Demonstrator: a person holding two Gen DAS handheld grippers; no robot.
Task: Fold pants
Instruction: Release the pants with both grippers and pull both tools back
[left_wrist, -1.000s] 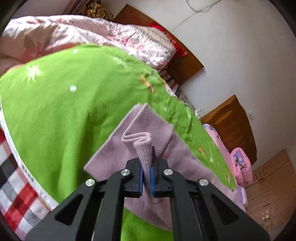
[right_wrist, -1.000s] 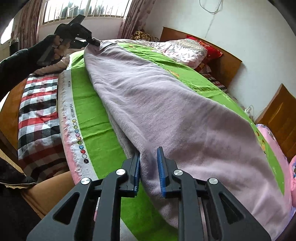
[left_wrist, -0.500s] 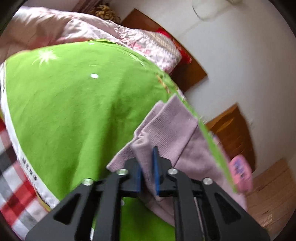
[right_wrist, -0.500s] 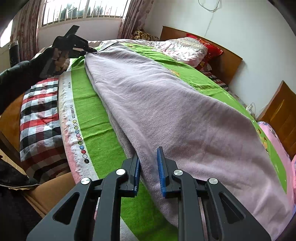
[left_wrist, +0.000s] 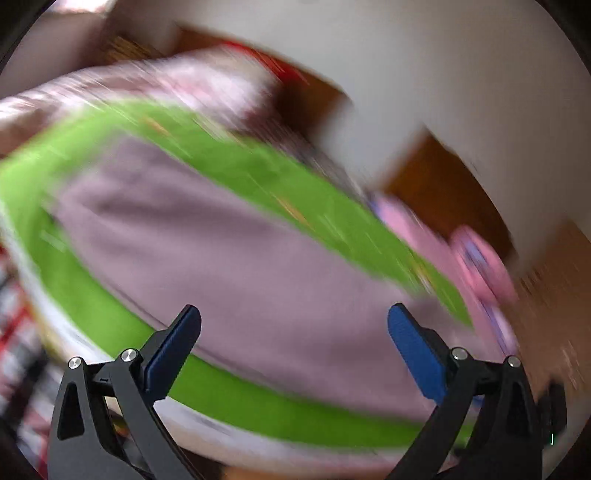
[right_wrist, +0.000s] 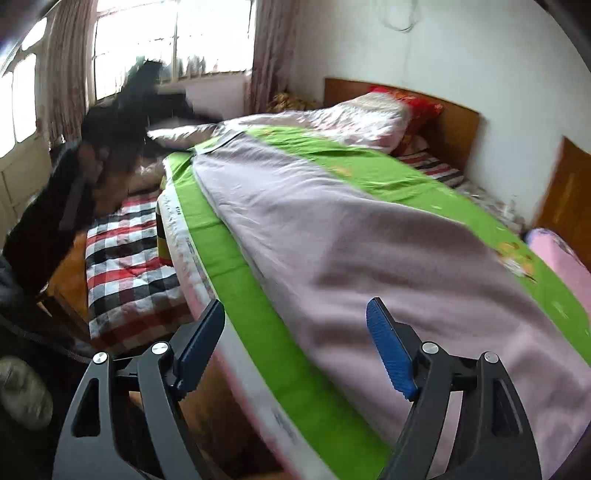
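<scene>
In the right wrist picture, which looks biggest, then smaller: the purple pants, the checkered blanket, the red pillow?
1. The purple pants, spread over the green sheet.
2. The checkered blanket.
3. The red pillow, but it lies farthest from the camera, so it may only look small.

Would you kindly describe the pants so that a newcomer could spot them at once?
Start at the bed with the wooden headboard and find the bright green sheet spread over it. The pants lie lengthwise on that sheet: one long, plain mauve knit, unlike the floral quilt and checked blanket.
</scene>
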